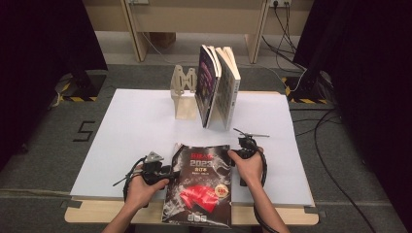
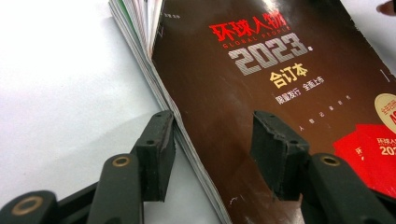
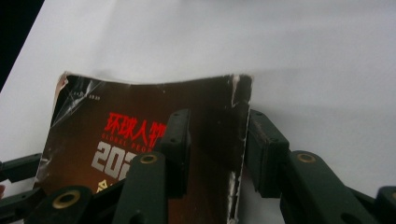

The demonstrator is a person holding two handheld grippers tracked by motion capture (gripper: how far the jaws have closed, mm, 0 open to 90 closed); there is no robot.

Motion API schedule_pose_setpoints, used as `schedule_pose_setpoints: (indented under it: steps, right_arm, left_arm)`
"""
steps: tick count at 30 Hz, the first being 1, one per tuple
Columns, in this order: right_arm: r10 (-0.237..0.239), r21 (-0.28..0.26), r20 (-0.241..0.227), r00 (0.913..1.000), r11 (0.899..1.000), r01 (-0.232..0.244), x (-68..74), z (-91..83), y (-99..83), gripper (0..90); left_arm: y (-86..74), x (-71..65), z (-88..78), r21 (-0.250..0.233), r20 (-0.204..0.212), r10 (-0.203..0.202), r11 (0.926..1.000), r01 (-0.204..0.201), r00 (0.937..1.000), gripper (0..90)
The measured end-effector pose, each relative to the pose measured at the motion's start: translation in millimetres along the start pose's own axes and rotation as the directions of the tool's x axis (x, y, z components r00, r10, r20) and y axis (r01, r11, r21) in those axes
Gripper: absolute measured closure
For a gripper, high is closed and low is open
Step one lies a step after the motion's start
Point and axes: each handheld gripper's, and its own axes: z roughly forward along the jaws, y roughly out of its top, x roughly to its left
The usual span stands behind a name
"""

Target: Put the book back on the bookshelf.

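A dark magazine (image 1: 199, 187) with red and silver cover lettering lies flat at the front of the white sheet (image 1: 126, 126). My left gripper (image 1: 172, 171) is at its left edge. In the left gripper view the magazine (image 2: 261, 93) has its page edge between the open jaws of the left gripper (image 2: 212, 126), one jaw on the sheet, the other over the cover. My right gripper (image 1: 234, 151) is at the right edge near the far corner. The right gripper (image 3: 217, 121) stands open astride the worn spine of the magazine (image 3: 140, 107).
Two books (image 1: 217, 87) stand upright and lean against a wooden stand (image 1: 183, 97) at the back middle of the sheet. The magazine's near end overhangs the table's front edge (image 1: 97, 213). Cables and dark curtains lie beyond the table.
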Motion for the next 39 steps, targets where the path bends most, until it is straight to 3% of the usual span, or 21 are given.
schedule_pose_setpoints:
  steps: [10,17,18,23,33,34,39]
  right_arm:
    - [-0.014,0.04,-0.003,0.9999,0.999,0.014,0.6,2.1,-3.1,65.3]
    - [-0.016,0.038,-0.011,0.9998,0.999,0.016,0.8,-1.7,-2.3,76.0]
    - [-0.015,0.027,-0.032,0.9994,1.0,0.016,3.1,-5.1,-1.7,81.1]
    - [-0.023,0.006,-0.065,0.9976,1.0,0.023,8.2,-12.2,0.2,85.5]
    - [-0.031,-0.08,-0.137,0.9901,0.997,0.021,24.6,-32.6,6.5,87.4]
    - [-0.052,-0.113,-0.145,0.9881,0.993,0.035,31.7,-39.1,9.5,87.5]
    - [-0.069,-0.169,-0.152,0.9859,0.985,0.043,40.7,-48.3,15.4,87.6]
  left_arm:
    - [-0.2,-0.9,0.1,0.001,-0.007,0.011,0.9999,-0.011,0.9999,49.5]
    - [-0.2,-0.6,-0.1,0.0,-0.003,0.012,0.9999,-0.012,0.9999,49.3]
    - [-0.1,-1.0,-0.3,0.005,-0.003,0.024,0.9997,-0.024,0.9997,48.9]
    - [1.9,0.3,-2.1,0.016,0.016,0.019,0.9997,-0.02,0.9997,44.2]
    - [10.9,-1.5,-14.9,-0.047,0.018,0.044,0.998,-0.044,0.9988,38.7]
    - [13.1,-0.6,-18.6,-0.061,0.017,0.04,0.9974,-0.039,0.999,37.4]
    - [19.2,0.8,-27.7,-0.095,0.008,0.032,0.995,-0.031,0.9995,35.4]
